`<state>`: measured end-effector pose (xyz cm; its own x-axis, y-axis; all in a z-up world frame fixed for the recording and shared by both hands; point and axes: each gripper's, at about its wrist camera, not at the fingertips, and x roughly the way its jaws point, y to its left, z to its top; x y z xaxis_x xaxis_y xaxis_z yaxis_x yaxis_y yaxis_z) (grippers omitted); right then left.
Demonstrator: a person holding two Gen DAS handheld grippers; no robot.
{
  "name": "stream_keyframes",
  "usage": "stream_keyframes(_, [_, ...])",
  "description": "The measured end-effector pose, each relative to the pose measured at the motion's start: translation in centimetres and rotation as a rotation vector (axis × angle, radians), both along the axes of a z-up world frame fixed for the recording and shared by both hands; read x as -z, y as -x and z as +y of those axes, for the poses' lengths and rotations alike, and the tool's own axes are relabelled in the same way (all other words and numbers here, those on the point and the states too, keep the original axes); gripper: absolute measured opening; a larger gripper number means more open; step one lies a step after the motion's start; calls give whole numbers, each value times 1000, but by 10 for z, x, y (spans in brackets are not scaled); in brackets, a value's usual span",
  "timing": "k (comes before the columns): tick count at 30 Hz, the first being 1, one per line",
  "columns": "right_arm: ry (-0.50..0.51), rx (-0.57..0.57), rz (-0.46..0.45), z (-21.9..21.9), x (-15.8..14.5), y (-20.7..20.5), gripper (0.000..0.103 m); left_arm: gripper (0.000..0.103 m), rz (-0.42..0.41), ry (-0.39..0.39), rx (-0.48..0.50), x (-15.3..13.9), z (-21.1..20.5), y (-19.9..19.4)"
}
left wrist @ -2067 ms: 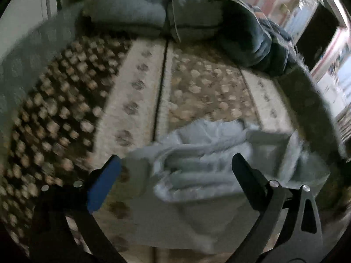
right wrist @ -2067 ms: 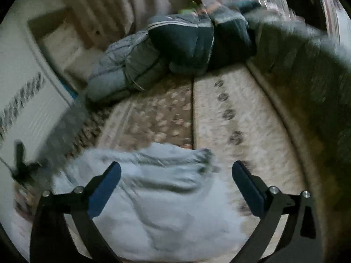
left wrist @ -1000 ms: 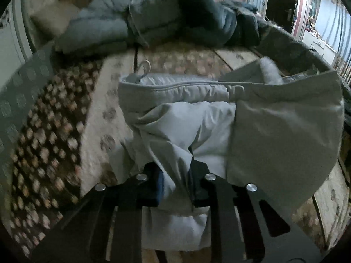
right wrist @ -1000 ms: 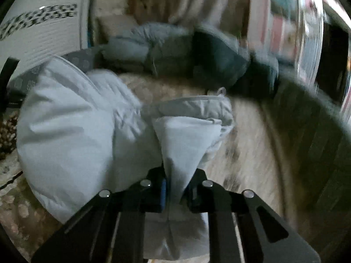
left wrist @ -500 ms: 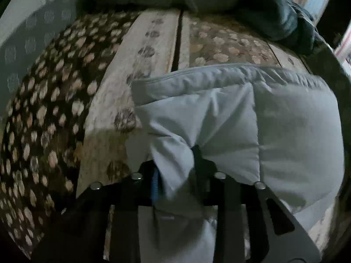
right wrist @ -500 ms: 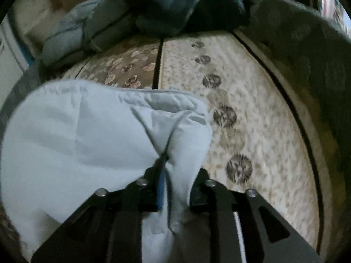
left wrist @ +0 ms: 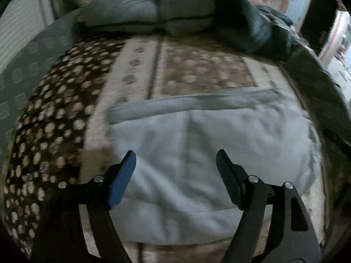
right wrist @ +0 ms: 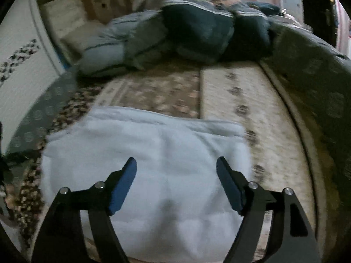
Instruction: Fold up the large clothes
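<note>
A pale blue padded garment (left wrist: pixel 208 153) lies folded into a flat rectangle on the patterned bed cover (left wrist: pixel 136 70). My left gripper (left wrist: pixel 175 160) hovers over its near left part, jaws opening, with nothing pinched between the blue pads. The same pale garment (right wrist: pixel 153 164) fills the lower middle of the right wrist view. My right gripper (right wrist: pixel 176 168) hangs above its near right part, jaws also opening and free of cloth.
A heap of grey-blue and dark blue jackets (left wrist: pixel 175 11) lies at the far end of the bed; the same jacket heap (right wrist: pixel 186 32) shows in the right wrist view. A dark green blanket (right wrist: pixel 318 87) runs along the right side. A white wall (right wrist: pixel 19 76) borders the left.
Both grippers were shut on folds of the pale garment; they have let go and spread wide. The garment has dropped flat onto the bed cover.
</note>
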<state>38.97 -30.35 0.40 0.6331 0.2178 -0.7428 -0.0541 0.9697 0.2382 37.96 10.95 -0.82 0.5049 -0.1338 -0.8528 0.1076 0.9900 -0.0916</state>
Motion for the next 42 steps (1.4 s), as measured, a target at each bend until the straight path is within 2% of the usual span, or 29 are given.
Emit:
stream_keyframes(4, [22, -48, 55, 46, 15, -34, 76, 73, 73, -54, 33, 20, -33, -18])
stream_keyframes(6, [44, -56, 125, 61, 35, -54, 75, 72, 165, -59, 16, 42, -36, -40])
stream_keyframes(8, [72, -59, 208, 70, 58, -67, 74, 71, 211, -36, -28, 51, -28, -56])
stream_keyframes(10, [87, -51, 243, 75, 74, -76, 74, 70, 268, -19, -46, 60, -20, -70])
stream_keyframes(15, [78, -32, 316, 76, 95, -100, 75, 70, 345, -76, -29, 77, -19, -94])
stream_keyframes(27, [182, -12, 390, 87, 123, -133, 75, 72, 455, -169, -38, 118, -41, -149])
stream_keyframes(35, [228, -9, 477, 93, 138, -153, 77, 76, 564, -175, -54, 141, -37, -173])
stream_keyframes(39, [218, 6, 484, 91, 144, -156, 77, 80, 559, -209, -61, 149, -40, -176])
stream_keyframes(42, [221, 10, 437, 92, 142, -148, 77, 81, 548, -200, -65, 150, -37, -173])
